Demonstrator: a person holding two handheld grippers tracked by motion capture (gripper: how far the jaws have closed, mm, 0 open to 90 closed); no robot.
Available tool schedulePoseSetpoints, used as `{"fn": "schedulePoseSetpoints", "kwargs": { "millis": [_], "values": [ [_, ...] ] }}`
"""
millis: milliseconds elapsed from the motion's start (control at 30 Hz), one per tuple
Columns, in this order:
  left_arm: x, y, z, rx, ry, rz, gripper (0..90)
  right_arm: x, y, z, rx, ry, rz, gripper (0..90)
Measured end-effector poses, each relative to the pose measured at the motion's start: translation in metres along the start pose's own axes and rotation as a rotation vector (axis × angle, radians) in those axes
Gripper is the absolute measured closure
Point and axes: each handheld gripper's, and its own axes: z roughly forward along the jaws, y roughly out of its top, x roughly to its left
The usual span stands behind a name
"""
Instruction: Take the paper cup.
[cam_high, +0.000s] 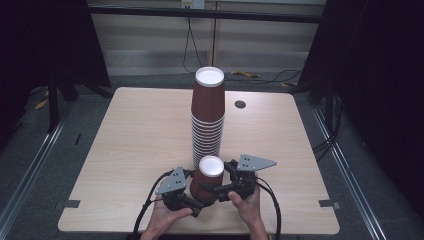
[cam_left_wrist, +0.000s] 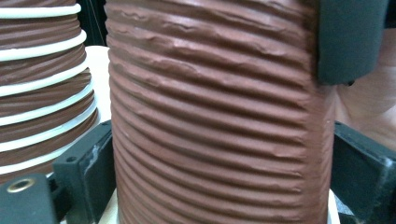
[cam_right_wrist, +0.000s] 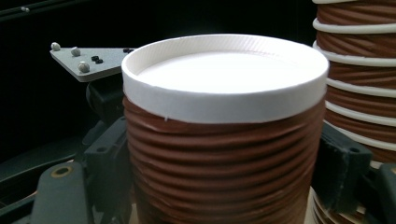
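Observation:
A brown ribbed paper cup (cam_high: 207, 176) stands upside down near the table's front edge, its white base (cam_right_wrist: 224, 70) facing up. My left gripper (cam_high: 198, 199) comes at it from the front left, and both jaws press its ribbed wall (cam_left_wrist: 210, 93). From the right, my right gripper (cam_high: 216, 189) grips the same cup just below the white rim. In the right gripper view its fingers (cam_right_wrist: 112, 163) sit tight against the cup's sides. The cup's lower edge is hidden. Just behind stands a tall stack of the same cups (cam_high: 207, 115), also upside down.
The light wooden table (cam_high: 140, 140) has a small dark hole (cam_high: 240, 104) at the back right. Dark curtains and floor rails flank it. The stack stands very close behind the held cup (cam_left_wrist: 42, 93).

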Motion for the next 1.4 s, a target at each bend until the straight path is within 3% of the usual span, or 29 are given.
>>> {"fn": "schedulePoseSetpoints", "kwargs": {
  "millis": [300, 633, 1033, 1400],
  "values": [
    [0.001, 0.001, -0.003, 0.011, 0.008, 0.023, 11.9, 0.001, 0.000, 0.001, -0.001, -0.002, -0.017, 18.0],
    [0.003, 0.001, -0.006, 0.017, 0.010, 0.001, 12.2, -0.003, 0.001, -0.002, -0.006, 0.019, 0.017, 13.4],
    [0.011, 0.003, -0.018, 0.030, 0.046, 0.005, 12.3, -0.004, 0.002, -0.015, -0.027, -0.007, 0.012, 13.5],
    [0.014, 0.003, -0.026, 0.079, 0.066, 0.021, 12.6, -0.006, 0.000, -0.021, 0.025, -0.030, 0.017, 13.9]
  ]
}}
